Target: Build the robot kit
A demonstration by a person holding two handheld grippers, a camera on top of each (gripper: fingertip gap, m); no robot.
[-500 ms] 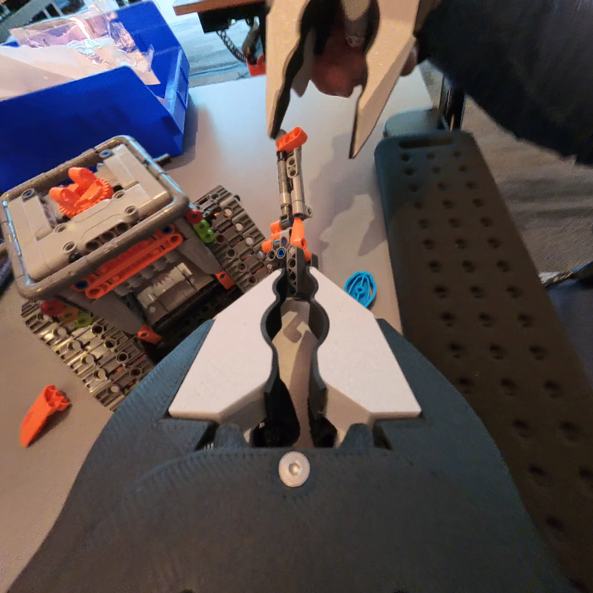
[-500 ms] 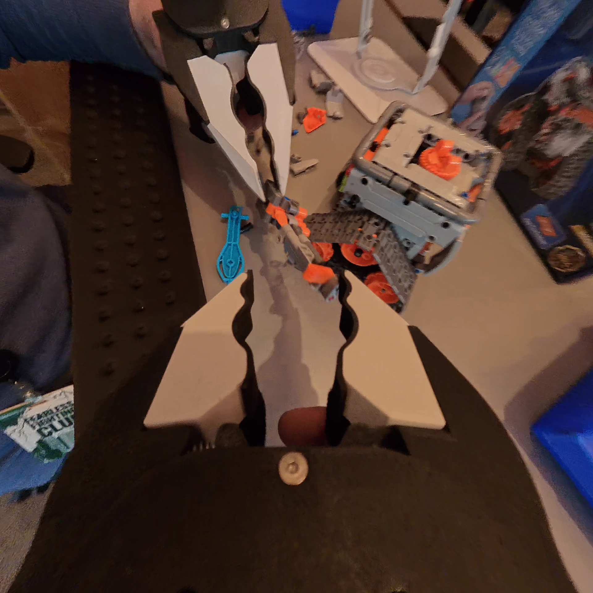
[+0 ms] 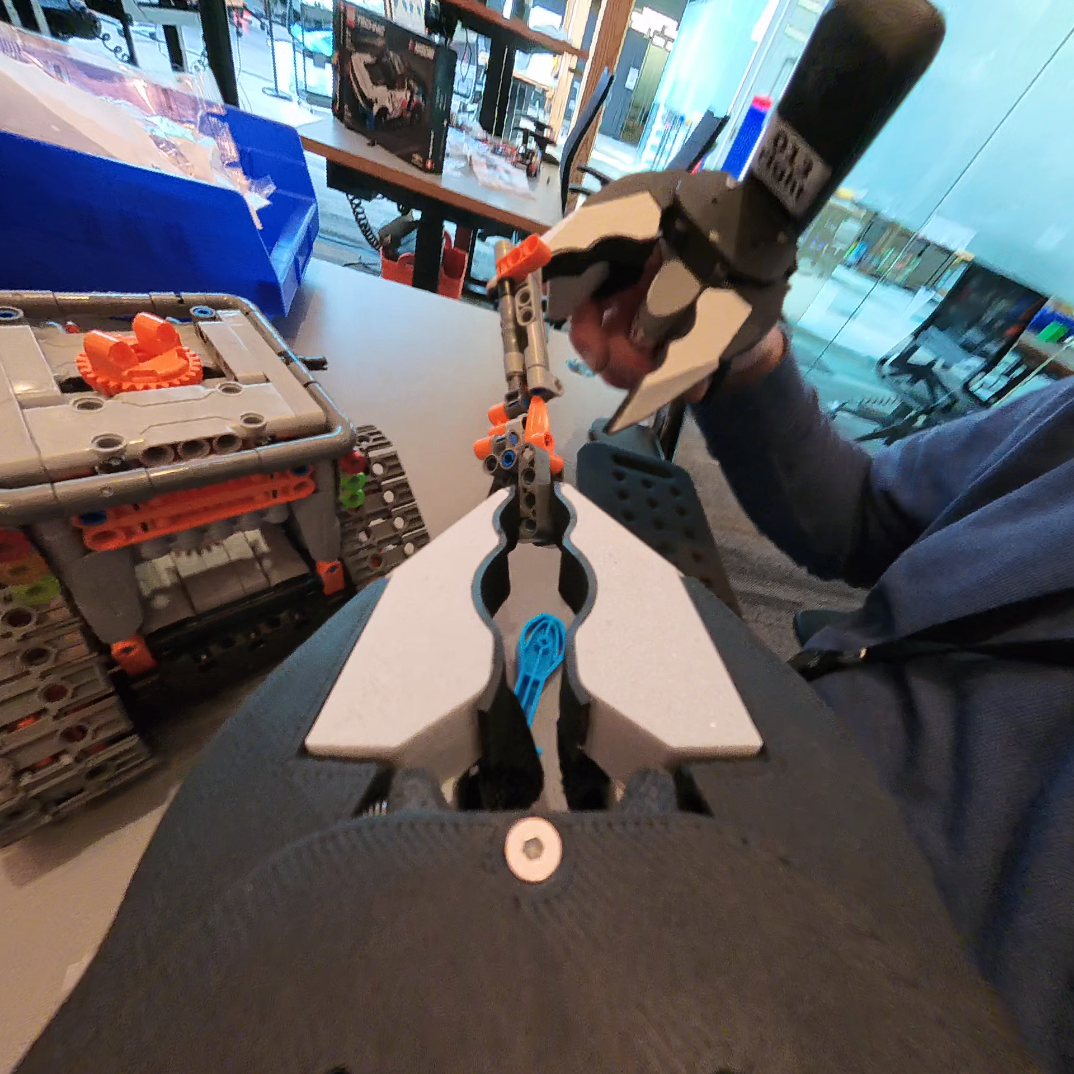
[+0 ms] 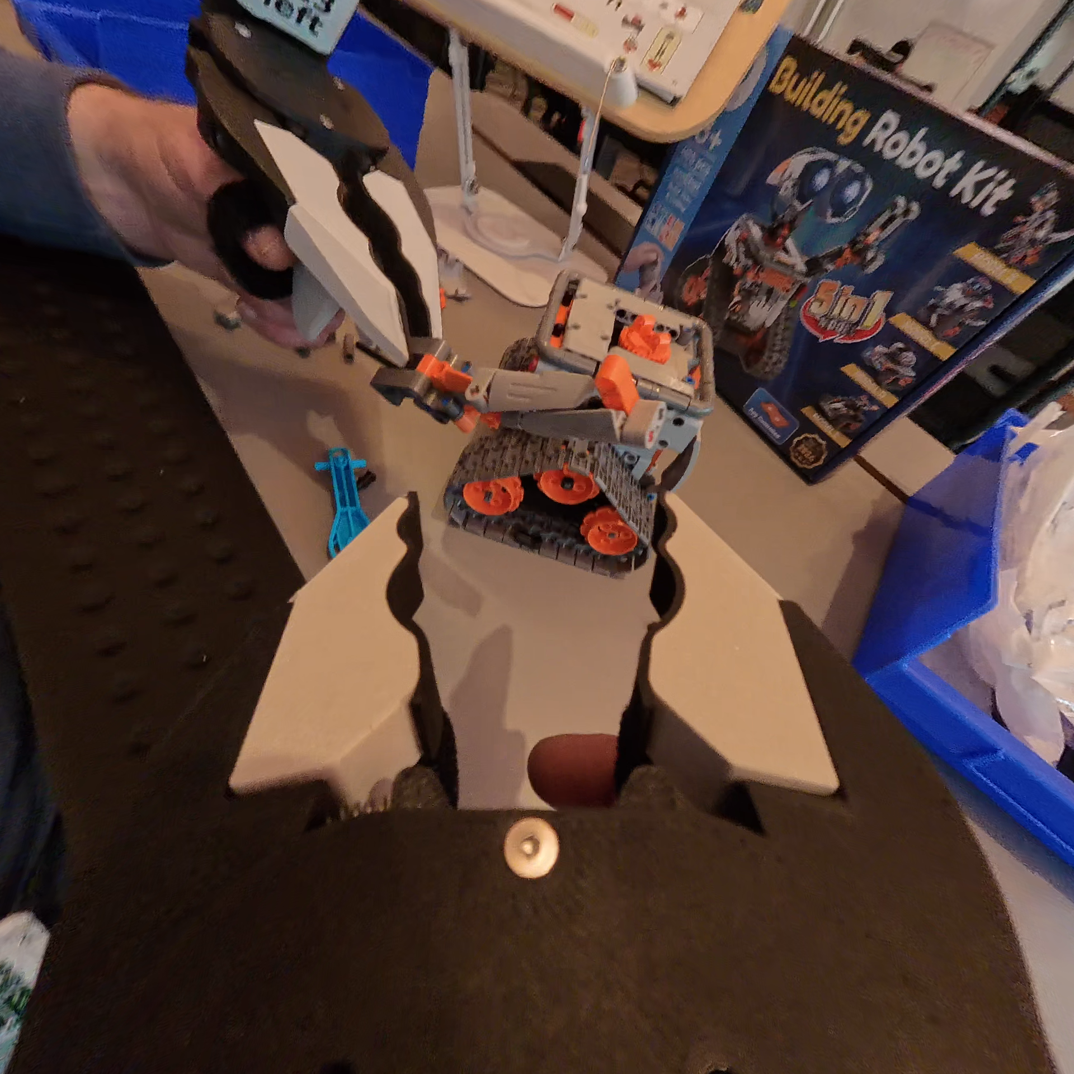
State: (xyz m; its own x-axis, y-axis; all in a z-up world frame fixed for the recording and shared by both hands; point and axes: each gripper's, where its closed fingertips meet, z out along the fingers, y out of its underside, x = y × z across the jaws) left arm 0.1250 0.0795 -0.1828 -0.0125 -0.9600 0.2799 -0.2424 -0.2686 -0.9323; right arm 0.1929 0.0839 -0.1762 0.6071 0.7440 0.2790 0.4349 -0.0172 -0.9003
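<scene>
Grey tabletop runs under both my tools, with a black perforated mat along the near edge.

Nearest, my left gripper is clenched on the dark grey end of a jointed toy arm, built from grey rods and orange connectors. The arm stands up and away from the tips, off the table. It looks light and stiff along each rod, but I judge the snap-fit joints would hinge or pop apart under a twist, so the solid block at either end seems the safest grip.

A blue plastic tool lies flat on the table just below.

My right gripper hangs released, its jaws wide apart and empty. In the left wrist view its upper finger sits just beside the orange connector at the arm's far end; I cannot tell if they touch.

Beyond, a tracked toy vehicle rests on the table, with blue bins and a printed kit box farther back.
</scene>
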